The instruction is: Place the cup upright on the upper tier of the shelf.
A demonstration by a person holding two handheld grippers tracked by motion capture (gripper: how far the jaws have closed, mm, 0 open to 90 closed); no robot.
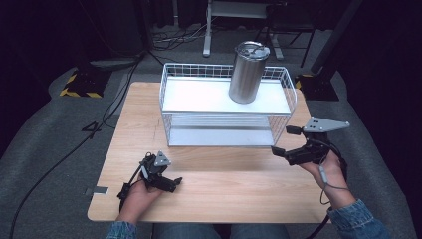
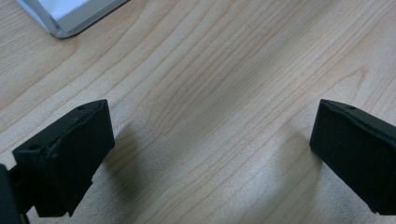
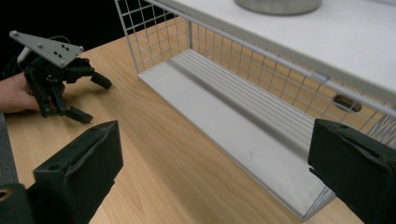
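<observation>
Steel cup (image 1: 247, 72) upright on wire rack (image 1: 225, 105) top shelf, far side of desk (image 1: 209, 191).
Left hand-held gripper (image 1: 161, 175) and right hand-held gripper (image 1: 283, 141) both held apart, empty, near rack front.

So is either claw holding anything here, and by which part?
Nothing is held. The left claw and the right claw are both open over the table; the steel tumbler stands untouched on the rack.

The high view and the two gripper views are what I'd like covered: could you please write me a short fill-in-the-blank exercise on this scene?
1. The steel tumbler stands on the wire rack's ____ shelf.
2. The rack's lower shelf holds ____.
3. The jaws of the left gripper stand ____.
4. The right gripper is beside the rack's front ____ corner.

Missing words: top; nothing; open; right
</observation>
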